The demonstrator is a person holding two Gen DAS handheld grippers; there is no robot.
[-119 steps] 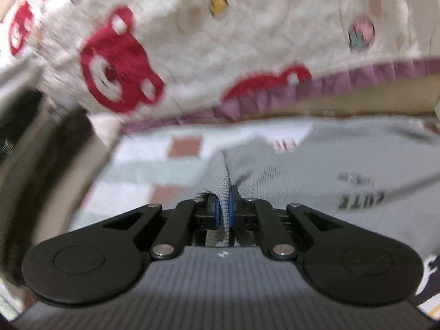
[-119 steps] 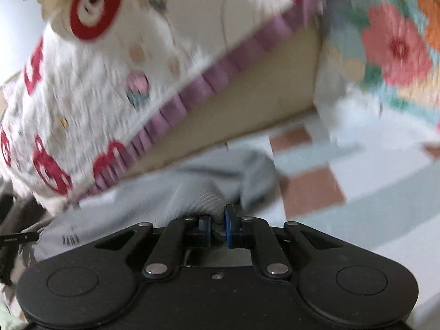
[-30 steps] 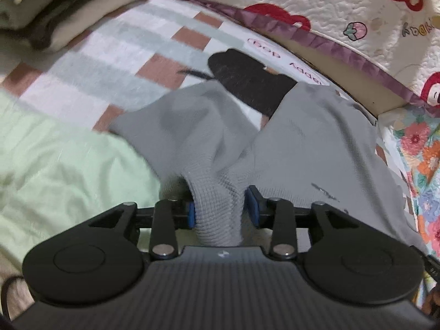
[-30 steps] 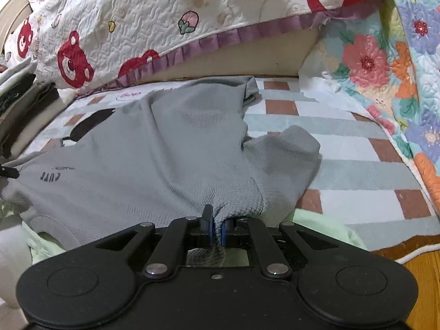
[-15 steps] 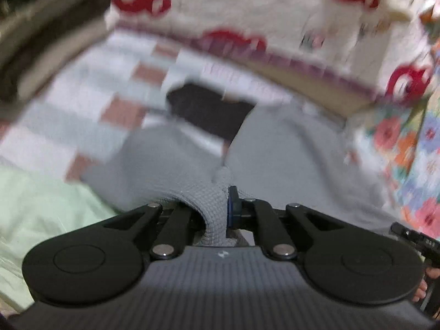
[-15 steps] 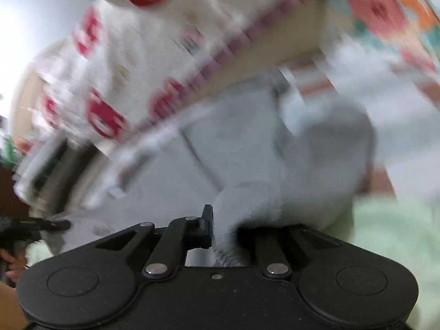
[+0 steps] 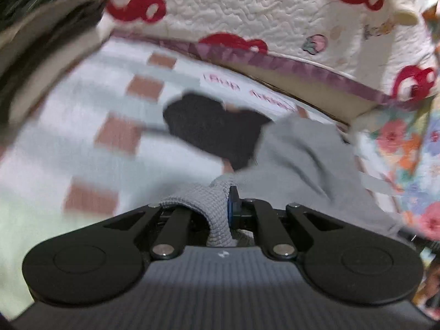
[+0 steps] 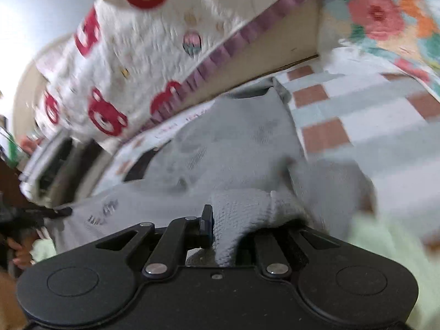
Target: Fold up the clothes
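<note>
Grey waffle-knit cloth fills both views: a soft, light shirt (image 7: 299,162) lying partly spread on a checked blanket (image 7: 115,134), with a quilt printed with red bears (image 7: 261,8) standing behind it at 12 o'clock. In the left wrist view the left gripper (image 7: 220,209) is clamped on a bunched edge of the shirt, the knit wrapped over the left finger and pressed against the blue pad at 1 o'clock. A black garment (image 7: 211,129) lies beyond it at 11 o'clock, touching the shirt. In the right wrist view the right gripper (image 8: 233,228) is likewise pinched tight on another bunched edge, the shirt (image 8: 236,148) running away toward 11 o'clock.

Such cloth should be limp and stretchy, sagging between the two holds and unlikely to slip from the pads. I judge the hem or side seam, where the layers double up, the best place to hold, so a fold stays straight
</note>
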